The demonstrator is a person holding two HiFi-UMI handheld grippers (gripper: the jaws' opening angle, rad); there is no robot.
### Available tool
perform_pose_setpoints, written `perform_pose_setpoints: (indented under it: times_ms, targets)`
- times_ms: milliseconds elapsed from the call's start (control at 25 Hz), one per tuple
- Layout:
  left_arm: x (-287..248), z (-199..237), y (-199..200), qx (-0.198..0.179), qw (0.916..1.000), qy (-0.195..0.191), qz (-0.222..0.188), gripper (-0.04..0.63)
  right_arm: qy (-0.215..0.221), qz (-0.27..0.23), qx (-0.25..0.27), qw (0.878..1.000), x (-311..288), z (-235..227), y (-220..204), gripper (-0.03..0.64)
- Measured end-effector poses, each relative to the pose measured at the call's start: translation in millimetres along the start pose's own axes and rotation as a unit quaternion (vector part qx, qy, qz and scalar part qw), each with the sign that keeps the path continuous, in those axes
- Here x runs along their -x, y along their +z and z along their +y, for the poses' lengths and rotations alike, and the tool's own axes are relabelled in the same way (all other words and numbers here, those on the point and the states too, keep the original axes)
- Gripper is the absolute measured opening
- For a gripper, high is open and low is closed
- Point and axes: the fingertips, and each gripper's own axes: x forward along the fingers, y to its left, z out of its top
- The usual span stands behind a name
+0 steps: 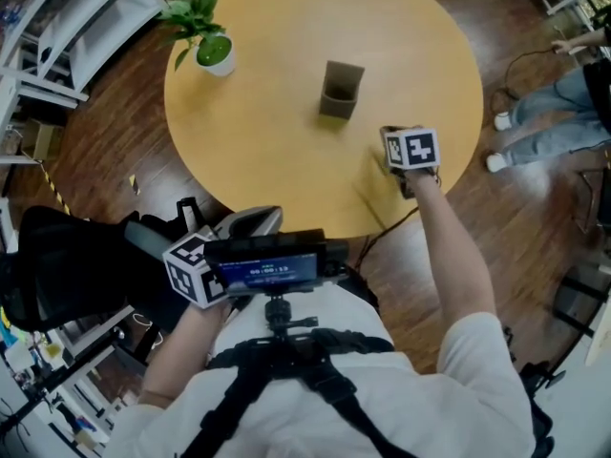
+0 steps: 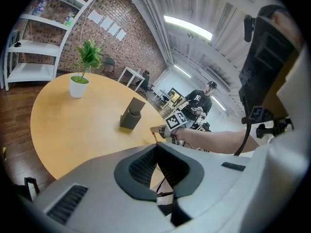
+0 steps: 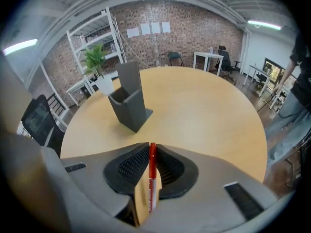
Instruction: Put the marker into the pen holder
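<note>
A red marker (image 3: 151,174) stands between the pads of my right gripper (image 3: 151,147), which is shut on it just above the round wooden table (image 1: 277,170). The dark grey pen holder (image 3: 129,101) stands upright ahead and to the left of that gripper, a short way off. In the head view the pen holder (image 1: 341,91) is near the table's middle and the right gripper (image 1: 399,141) hovers over the table's right part. My left gripper (image 2: 156,148) is shut with nothing in it, held low off the table's near edge (image 1: 250,221).
A small potted plant (image 1: 212,51) stands at the table's far left. White shelves (image 1: 76,27) and a black chair (image 1: 57,265) are on the left. A person's legs (image 1: 558,113) stand on the floor at the right.
</note>
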Motion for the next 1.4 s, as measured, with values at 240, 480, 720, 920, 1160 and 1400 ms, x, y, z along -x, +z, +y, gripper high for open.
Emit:
perform_pose_setpoints:
  times_ms: [240, 480, 720, 920, 1160, 1400]
  targets:
    - [-5.5, -7.7, 8.5, -0.011, 0.9998, -0.014, 0.0, -0.006, 0.004, -0.151, -0.003, 0.988, 61.8, 18.4, 73.4, 0.049]
    - [-2.5, -9.8, 14.1, -0.012, 0.9999, -0.005, -0.01, -0.006, 0.044, -0.31, -0.014, 0.95, 105.6, 46.6, 161.4, 0.048]
    - [3.1, -1.0, 9.7, 0.011, 0.9994, 0.027, -0.019, -0.006, 0.075, -0.362, -0.052, 0.928, 96.5, 46.5, 202.2, 0.048]
    - [28.6, 12.1, 4.5, 0.032, 0.9982, 0.047, -0.022, -0.006, 0.071, -0.365, -0.056, 0.927, 77.0, 63.1, 214.0, 0.048]
    - [27.9, 25.6, 2.6, 0.038, 0.9975, 0.058, -0.011, -0.006, 0.029, -0.371, -0.049, 0.927, 55.0, 61.0, 201.1, 0.048]
    - [21.7, 30.4, 6.3, 0.038, 0.9977, 0.056, -0.003, -0.006, -0.007, -0.356, -0.026, 0.934, 38.2, 76.2, 172.4, 0.044]
